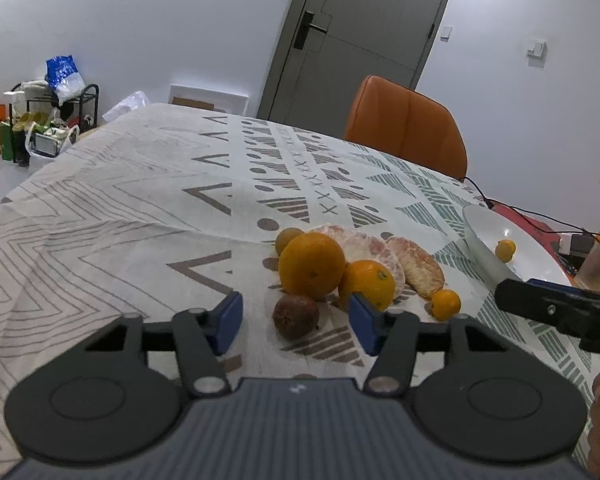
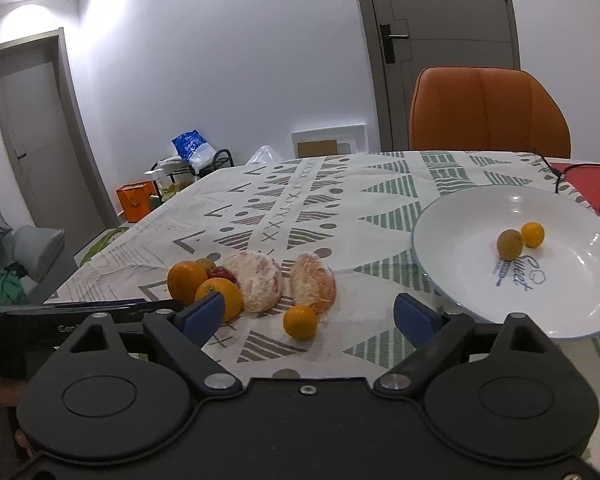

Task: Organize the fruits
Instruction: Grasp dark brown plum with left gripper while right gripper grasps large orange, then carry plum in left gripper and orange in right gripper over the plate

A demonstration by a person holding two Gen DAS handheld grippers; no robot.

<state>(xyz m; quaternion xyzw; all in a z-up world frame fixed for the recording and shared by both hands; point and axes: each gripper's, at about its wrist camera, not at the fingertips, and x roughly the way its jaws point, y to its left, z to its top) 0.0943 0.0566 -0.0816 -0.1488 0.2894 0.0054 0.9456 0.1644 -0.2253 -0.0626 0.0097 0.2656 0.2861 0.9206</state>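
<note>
Fruits [image 2: 256,286]: oranges, two peeled pale-pink citrus halves, small kumquats, clustered on worktop [image 2: 340,196] left of white bowl [image 2: 432,236]; two small fruits inside bowl. Both claws, left [image 1: 296,322] and right [image 2: 308,316], spread, holding nothing.

Your left wrist camera looks low over the tablecloth [image 1: 100,208], fruit pile [image 1: 320,268] close at 12 o'clock, plate [image 1: 480,232] at 2 o'clock. Your right wrist camera sees the same pile [image 2: 252,284] at 11 o'clock, the same plate [image 2: 452,232] near at 1 o'clock.
</note>
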